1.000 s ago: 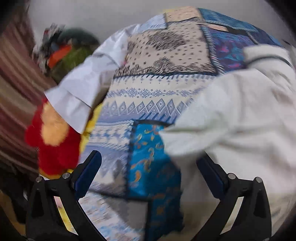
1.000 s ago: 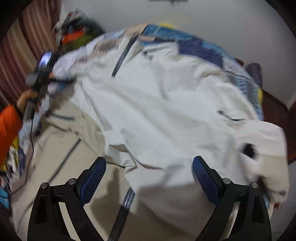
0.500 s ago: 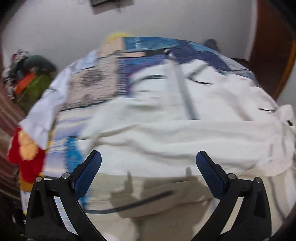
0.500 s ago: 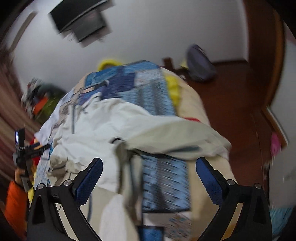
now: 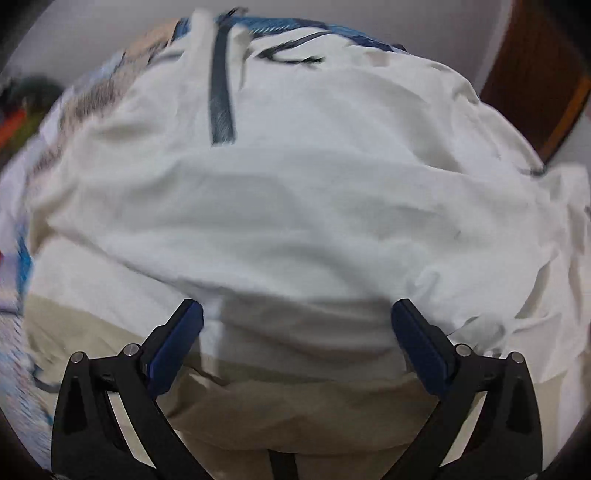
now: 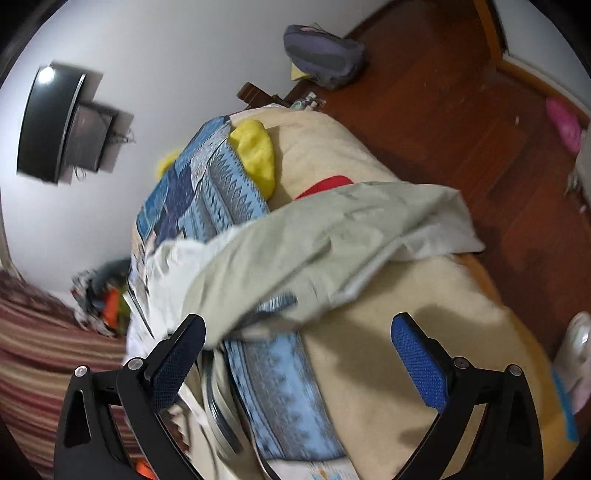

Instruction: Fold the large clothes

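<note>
Bedroom, with a bed point(image 6: 436, 295) under a beige cover and a blue patterned quilt point(image 6: 207, 192) laid along it. On top lies the large white garment point(image 5: 295, 206), rumpled and spread wide; in the left wrist view it fills nearly the whole field, a dark stripe point(image 5: 221, 92) running down its upper part and the quilt point(image 5: 288, 27) showing at the far edge. From the right wrist view one pale flap of the garment point(image 6: 332, 251) drapes across the bed toward the floor side, blurred at its lower edge. The left gripper point(image 5: 297, 325) hangs just over the near hem with its jaws spread wide and nothing between them. The right gripper point(image 6: 299, 339) is likewise released, jaws wide apart above the quilt and the beige cover, clasping nothing. Beyond the bed are a yellow pillow point(image 6: 258, 151), a red patch point(image 6: 325, 184) beside the garment, a wooden floor point(image 6: 461, 122), a grey bag point(image 6: 321, 55) by the wall, a wall-mounted screen point(image 6: 51, 122), and a striped curtain point(image 6: 40, 339) at left.
</note>
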